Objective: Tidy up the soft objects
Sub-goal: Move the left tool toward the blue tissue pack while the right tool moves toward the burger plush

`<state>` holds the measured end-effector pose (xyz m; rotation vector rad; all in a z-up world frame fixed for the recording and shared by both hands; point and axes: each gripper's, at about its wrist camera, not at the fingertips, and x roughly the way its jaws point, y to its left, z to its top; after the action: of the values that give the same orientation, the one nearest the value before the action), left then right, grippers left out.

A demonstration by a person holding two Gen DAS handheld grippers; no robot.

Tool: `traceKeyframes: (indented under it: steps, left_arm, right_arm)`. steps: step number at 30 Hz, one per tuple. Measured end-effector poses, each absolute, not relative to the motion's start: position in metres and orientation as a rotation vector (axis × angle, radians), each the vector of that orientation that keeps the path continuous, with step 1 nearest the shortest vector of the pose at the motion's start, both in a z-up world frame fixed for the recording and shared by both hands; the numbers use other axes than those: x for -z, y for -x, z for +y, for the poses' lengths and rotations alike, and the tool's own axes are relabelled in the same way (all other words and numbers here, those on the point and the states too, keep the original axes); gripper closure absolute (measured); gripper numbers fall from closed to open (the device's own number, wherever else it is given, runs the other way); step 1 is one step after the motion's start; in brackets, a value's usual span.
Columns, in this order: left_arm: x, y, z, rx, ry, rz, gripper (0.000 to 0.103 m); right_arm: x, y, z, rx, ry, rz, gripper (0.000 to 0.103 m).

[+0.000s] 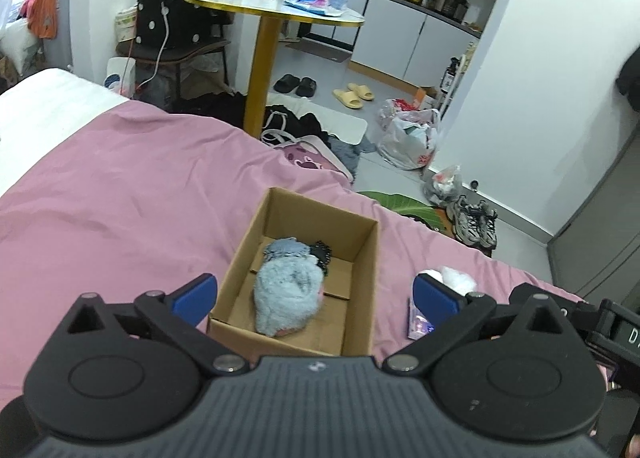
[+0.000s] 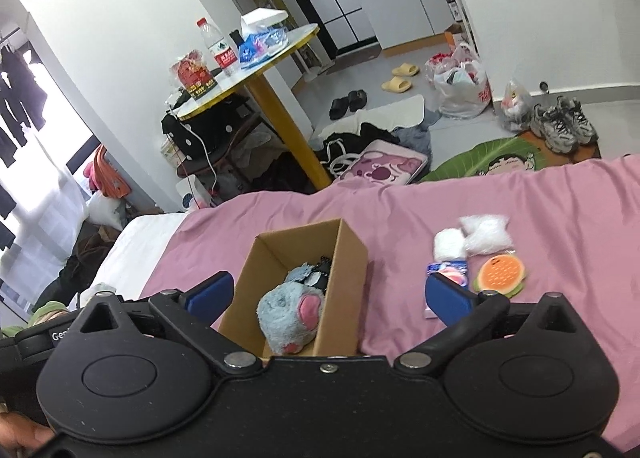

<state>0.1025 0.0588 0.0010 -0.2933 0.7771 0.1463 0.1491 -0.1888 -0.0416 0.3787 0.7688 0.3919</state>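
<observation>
Left claw (image 1: 316, 294) wide open, empty, over cardboard box (image 1: 362, 258) on pink bed sheet (image 1: 120, 198); right claw (image 2: 328, 294) also spread, empty. Blue plush toy (image 2: 286, 310) inside box. Burger-shaped pad (image 2: 502, 272), white bags (image 2: 484, 234) right of box.

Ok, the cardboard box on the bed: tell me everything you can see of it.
The cardboard box is a small, plain brown corrugated carton, rectangular, its top open, with no top flaps showing. It sits upright on the pink bedsheet, not held by either tool. Its bottom flaps show as overlapping seams inside. In it lie a fluffy blue-grey plush paw with pink pads, resting against the near end, and behind that a grey piece and something dark I cannot identify. The far end is bare.
</observation>
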Motion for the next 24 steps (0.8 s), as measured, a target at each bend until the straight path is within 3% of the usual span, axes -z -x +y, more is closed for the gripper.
traceKeyframes:
  steps: [24]
  left_arm:
    - [-0.021, -0.091, -0.007, -0.195, 0.218, 0.699, 0.000]
  right_arm:
    - [0.042, -0.142, -0.273, -0.373, -0.387, 0.731, 0.000]
